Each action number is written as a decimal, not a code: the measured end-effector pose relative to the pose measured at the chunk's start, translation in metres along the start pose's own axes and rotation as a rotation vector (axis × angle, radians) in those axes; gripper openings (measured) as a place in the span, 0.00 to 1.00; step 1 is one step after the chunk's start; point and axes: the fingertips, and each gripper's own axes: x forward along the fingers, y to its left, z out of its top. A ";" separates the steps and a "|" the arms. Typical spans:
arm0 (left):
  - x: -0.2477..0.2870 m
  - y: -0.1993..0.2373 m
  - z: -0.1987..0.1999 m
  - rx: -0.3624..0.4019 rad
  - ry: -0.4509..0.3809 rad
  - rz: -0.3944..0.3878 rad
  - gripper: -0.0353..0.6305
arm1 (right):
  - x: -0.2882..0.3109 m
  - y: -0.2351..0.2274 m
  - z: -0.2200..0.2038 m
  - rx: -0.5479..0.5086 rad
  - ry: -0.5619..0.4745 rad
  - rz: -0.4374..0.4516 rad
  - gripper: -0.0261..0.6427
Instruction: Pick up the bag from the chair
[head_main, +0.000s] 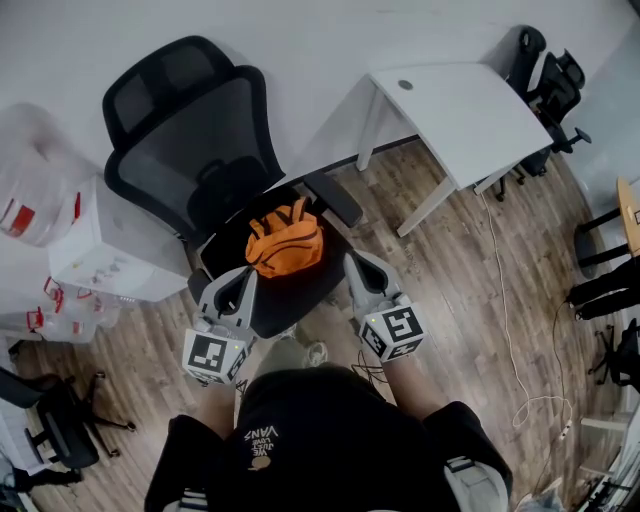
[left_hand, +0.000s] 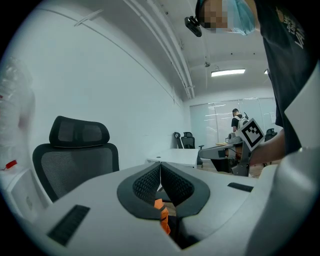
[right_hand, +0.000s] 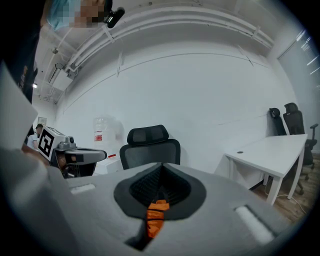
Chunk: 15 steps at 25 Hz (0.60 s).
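An orange bag (head_main: 286, 243) lies on the seat of a black mesh office chair (head_main: 190, 150). My left gripper (head_main: 243, 275) is at the seat's front left, its tips close to the bag's lower left edge. Off the seat's front right corner is my right gripper (head_main: 357, 262), a little apart from the bag. In the left gripper view the left gripper (left_hand: 160, 170) is shut, and a strip of the bag (left_hand: 162, 215) shows through the gap below the tips. The right gripper (right_hand: 161, 172) is shut too, with the bag (right_hand: 156, 216) showing beyond it. Neither gripper holds anything.
A white desk (head_main: 460, 110) stands right of the chair. White boxes and plastic bags (head_main: 100, 250) crowd the left. More black office chairs sit at the top right (head_main: 545, 70) and bottom left (head_main: 60, 420). A white cable (head_main: 505, 300) trails over the wood floor.
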 end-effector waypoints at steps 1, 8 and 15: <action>0.002 0.003 0.000 -0.003 -0.001 0.000 0.06 | 0.004 0.000 0.000 0.002 0.000 0.004 0.04; 0.019 0.026 -0.004 -0.006 0.002 0.008 0.06 | 0.032 -0.010 -0.002 0.011 0.006 0.009 0.04; 0.031 0.049 -0.016 -0.023 0.016 0.013 0.06 | 0.058 -0.018 -0.004 0.014 0.005 0.004 0.04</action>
